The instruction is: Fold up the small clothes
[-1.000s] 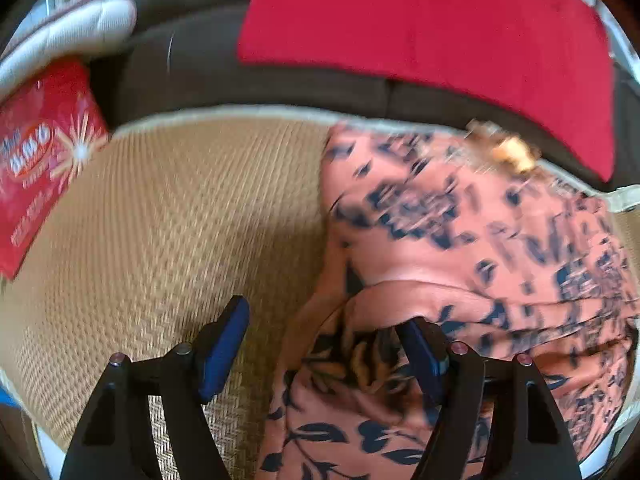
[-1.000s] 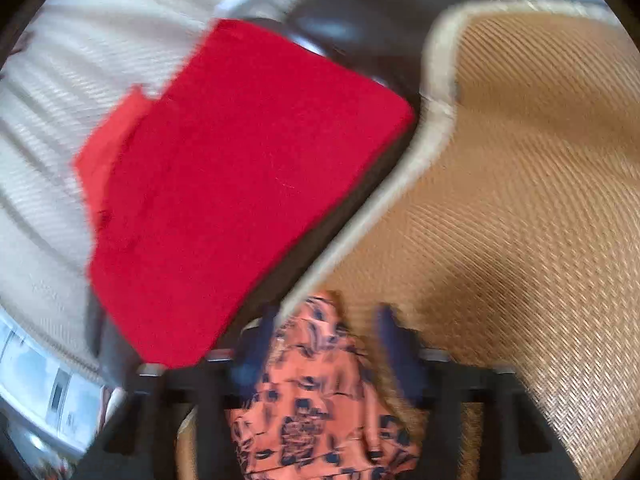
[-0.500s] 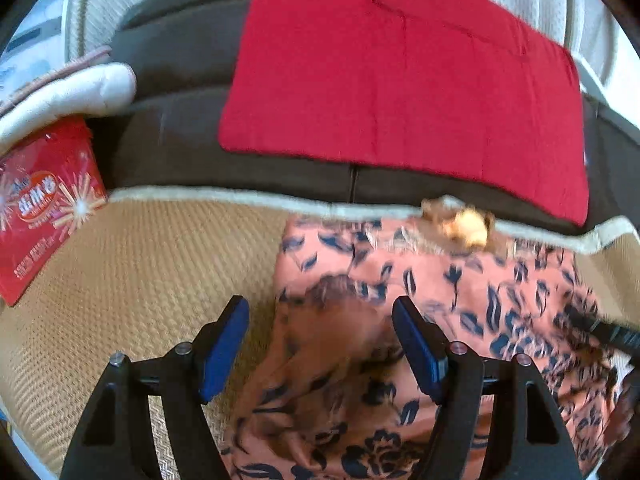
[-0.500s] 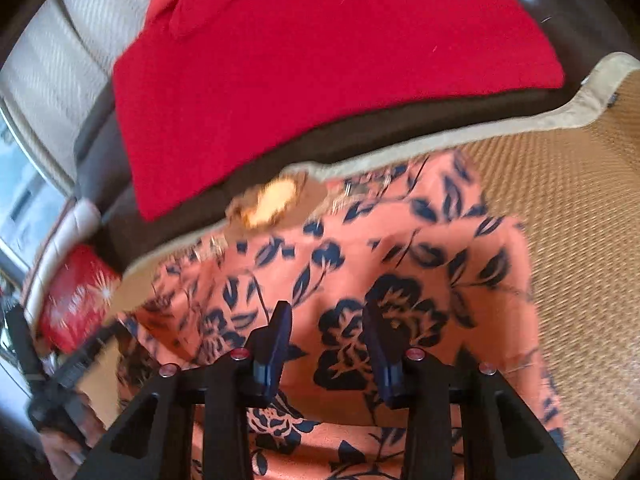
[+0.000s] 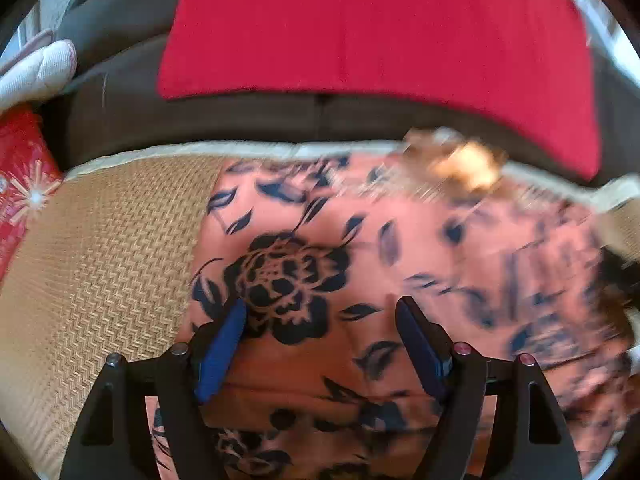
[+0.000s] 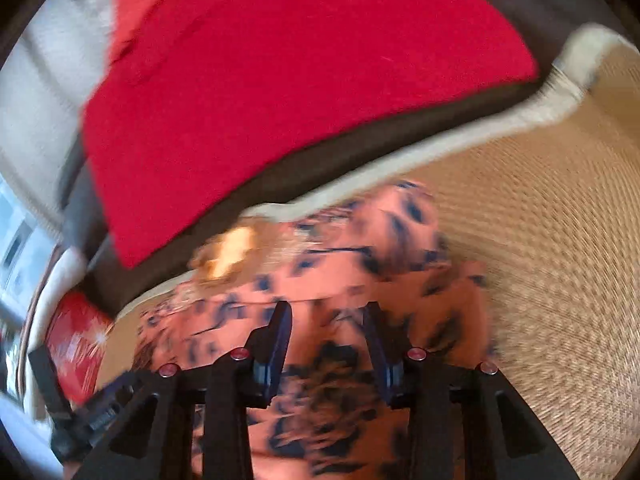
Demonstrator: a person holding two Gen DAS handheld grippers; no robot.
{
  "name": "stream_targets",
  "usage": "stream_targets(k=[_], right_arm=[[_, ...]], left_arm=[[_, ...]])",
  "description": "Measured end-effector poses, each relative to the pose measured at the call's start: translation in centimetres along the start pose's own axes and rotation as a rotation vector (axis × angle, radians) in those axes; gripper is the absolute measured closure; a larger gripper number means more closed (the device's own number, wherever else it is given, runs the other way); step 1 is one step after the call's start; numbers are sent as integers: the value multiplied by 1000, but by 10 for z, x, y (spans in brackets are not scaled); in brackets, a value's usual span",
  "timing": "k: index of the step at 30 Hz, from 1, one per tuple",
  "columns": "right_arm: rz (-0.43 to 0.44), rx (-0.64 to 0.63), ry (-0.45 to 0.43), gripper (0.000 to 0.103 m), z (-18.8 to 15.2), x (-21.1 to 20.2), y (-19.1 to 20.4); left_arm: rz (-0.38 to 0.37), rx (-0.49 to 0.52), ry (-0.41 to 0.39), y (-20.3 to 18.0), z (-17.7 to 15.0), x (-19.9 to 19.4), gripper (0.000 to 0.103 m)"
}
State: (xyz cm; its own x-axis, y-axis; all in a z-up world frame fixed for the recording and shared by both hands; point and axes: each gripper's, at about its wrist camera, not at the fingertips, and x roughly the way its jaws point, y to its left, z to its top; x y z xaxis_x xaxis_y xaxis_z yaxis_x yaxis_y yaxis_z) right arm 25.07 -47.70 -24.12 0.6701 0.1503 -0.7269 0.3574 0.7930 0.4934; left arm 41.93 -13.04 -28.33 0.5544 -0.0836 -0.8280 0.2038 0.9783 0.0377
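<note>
A salmon-pink garment with dark blue flowers (image 5: 360,248) lies on a woven straw mat (image 5: 100,264); it also shows in the right wrist view (image 6: 360,264). It has a gold ornament at its far edge (image 5: 464,164). My left gripper (image 5: 320,312) is open above the garment's left part, with nothing between its blue pads. My right gripper (image 6: 326,316) is open over the garment's right part, and cloth lies below its fingers. The right view is blurred.
A red folded cloth (image 5: 380,28) lies on the dark sofa back (image 5: 120,92) behind the mat. A red printed packet (image 5: 20,184) and a white cushion (image 5: 36,68) sit at the left. The mat extends right of the garment (image 6: 560,240).
The garment has been laid flat against the mat's far edge. My left gripper has moved over it, jaws open throughout. My right gripper has let the cloth go and has drawn back.
</note>
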Motion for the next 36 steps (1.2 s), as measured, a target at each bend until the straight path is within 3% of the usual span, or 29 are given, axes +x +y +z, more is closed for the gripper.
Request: stream_targets(k=[3, 8, 13, 15, 17, 20, 23, 26, 33, 36], right_arm=[[-24, -40, 13, 67, 2, 5, -1], [-76, -152, -9, 67, -2, 16, 7], [-77, -112, 0, 67, -2, 8, 8], [-37, -96, 2, 66, -1, -11, 6], [-18, -130, -7, 65, -3, -25, 10], [-2, -155, 31, 65, -10, -31, 13], [40, -182, 103, 65, -19, -26, 21], [-14, -261, 143, 65, -30, -11, 34], [-76, -318, 85, 66, -21, 20, 44], [-100, -298, 61, 66, -15, 29, 47]], left_arm=[[63, 77, -10, -9, -3, 4, 25], [76, 73, -17, 0, -2, 10, 17], [27, -41, 8, 39, -4, -7, 18], [-50, -141, 12, 59, -4, -19, 18], [-84, -174, -10, 69, -5, -31, 18], [-64, -128, -3, 73, -12, -40, 19], [-19, -63, 68, 67, -21, -19, 19], [29, 0, 34, 60, -17, -16, 19], [78, 62, -1, 51, 8, 7, 18], [91, 85, -7, 43, 35, 18, 18]])
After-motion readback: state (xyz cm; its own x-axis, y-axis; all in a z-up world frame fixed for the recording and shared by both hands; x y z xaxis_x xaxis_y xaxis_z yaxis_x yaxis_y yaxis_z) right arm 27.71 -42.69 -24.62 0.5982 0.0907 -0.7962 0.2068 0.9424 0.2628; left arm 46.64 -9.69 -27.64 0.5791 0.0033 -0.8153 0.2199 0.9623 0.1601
